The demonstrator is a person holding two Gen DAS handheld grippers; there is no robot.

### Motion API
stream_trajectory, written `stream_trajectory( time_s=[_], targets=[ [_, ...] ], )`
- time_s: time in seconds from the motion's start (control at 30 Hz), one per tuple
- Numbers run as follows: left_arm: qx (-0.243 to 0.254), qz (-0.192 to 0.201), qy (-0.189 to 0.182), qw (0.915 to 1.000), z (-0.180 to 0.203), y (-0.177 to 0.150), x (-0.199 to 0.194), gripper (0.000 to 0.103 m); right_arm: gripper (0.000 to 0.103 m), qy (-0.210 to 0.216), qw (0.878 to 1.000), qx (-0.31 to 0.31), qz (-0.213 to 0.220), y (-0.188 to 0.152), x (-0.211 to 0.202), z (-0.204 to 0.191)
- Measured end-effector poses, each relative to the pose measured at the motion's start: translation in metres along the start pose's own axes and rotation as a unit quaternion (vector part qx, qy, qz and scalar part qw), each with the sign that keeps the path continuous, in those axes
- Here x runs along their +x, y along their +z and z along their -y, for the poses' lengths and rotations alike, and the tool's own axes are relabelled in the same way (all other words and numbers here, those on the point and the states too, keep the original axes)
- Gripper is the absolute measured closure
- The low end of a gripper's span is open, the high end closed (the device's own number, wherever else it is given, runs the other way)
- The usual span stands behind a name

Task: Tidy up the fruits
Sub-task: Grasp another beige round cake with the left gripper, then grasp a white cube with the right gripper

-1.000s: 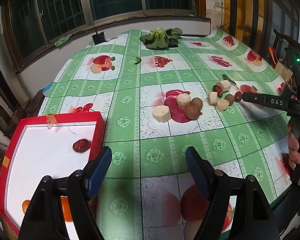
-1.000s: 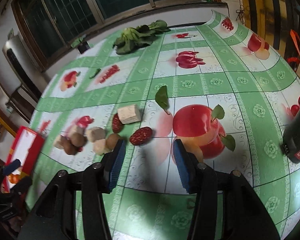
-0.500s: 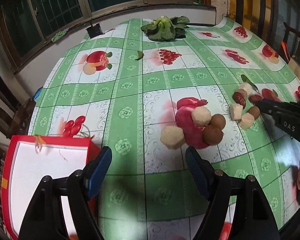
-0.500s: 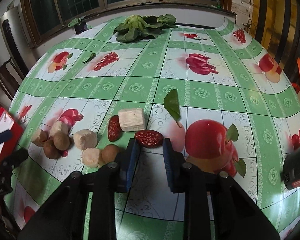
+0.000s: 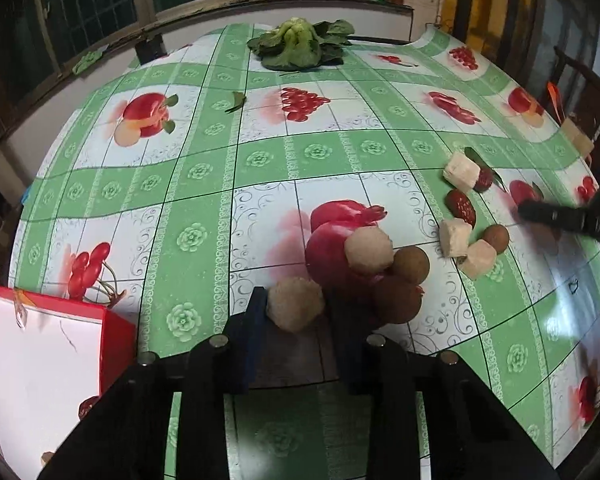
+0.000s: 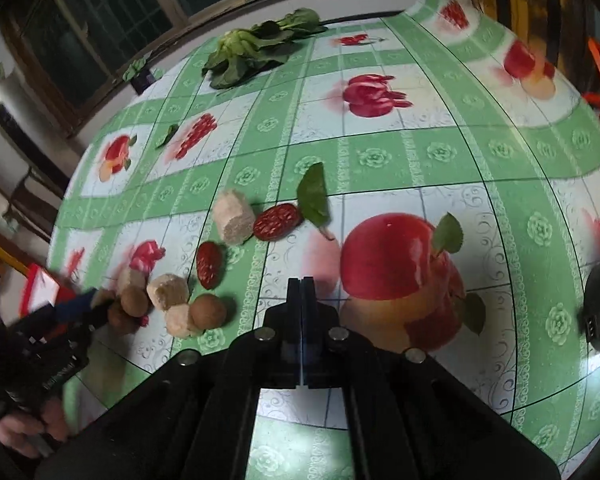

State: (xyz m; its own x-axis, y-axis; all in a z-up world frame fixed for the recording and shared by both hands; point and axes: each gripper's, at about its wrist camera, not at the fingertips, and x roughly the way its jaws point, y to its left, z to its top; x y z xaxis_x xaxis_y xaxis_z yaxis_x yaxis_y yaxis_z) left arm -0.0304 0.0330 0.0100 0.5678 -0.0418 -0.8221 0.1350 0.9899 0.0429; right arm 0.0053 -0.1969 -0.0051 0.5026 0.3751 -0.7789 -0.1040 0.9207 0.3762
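Left gripper jaws closing around a pale fibrous cylindrical chunk on the green fruit-print tablecloth, apparently touching; lift straight, clear of neighbouring brown fruit; right gripper fully closed, empty.

The right gripper, pads pressed together and empty, hovers near two red dates.

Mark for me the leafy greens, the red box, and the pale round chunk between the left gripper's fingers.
leafy greens [image 5: 298,46]: left wrist view, on the pale stem base.
red box [image 5: 118,326]: left wrist view, on its red side wall.
pale round chunk [image 5: 296,304]: left wrist view, on its rough top face.
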Motion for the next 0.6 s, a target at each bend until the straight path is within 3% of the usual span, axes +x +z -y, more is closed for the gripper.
stream_trajectory(
  time_s=[0.13, 0.3, 0.6],
  targets=[
    [-0.004, 0.001, -0.025, 0.9997, 0.000, -0.005, -0.004, 0.074, 0.102, 0.054, 0.997, 0.045, 0.024, 0.010, -0.008, 0.011],
    [-0.002, -0.001, -0.044, 0.9990, 0.005, -0.022, -0.017, 0.074, 0.102, 0.071, 0.995, 0.070, 0.003, 0.023, 0.011, 0.011],
    [-0.009, -0.006, -0.072, 0.9974, 0.008, -0.034, -0.027, 0.074, 0.102, 0.059, 0.995, 0.077, -0.026, 0.040, 0.043, -0.012]
  ],
)
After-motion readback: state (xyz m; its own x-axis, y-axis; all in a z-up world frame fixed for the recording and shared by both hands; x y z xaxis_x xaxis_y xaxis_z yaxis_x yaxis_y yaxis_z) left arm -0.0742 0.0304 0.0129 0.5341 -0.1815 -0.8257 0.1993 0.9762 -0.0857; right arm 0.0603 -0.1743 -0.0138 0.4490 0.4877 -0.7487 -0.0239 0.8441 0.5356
